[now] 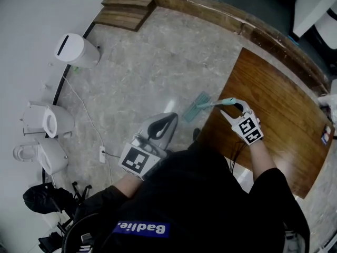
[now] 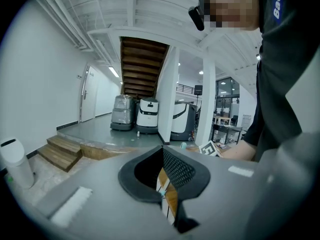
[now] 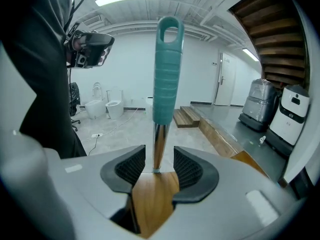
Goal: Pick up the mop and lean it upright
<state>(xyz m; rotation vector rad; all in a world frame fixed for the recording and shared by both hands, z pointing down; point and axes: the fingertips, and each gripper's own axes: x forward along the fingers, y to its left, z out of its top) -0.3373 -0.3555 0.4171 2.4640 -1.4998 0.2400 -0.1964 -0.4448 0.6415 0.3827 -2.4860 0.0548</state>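
A brown wooden tabletop point(image 1: 274, 115) stands on the grey marbled floor point(image 1: 158, 62); a white cylindrical bin point(image 1: 76, 50) and two white toilets point(image 1: 47, 121) line the wall.

The mop point(image 1: 197, 105) stands against the table's point(image 1: 284, 120) left edge, its head on the floor point(image 1: 147, 62), its handle between the right gripper's point(image 1: 233, 107) jaws; two toilets point(image 1: 47, 121) sit by the wall point(image 1: 26, 36) far left, steps point(image 1: 126, 7) at the far end
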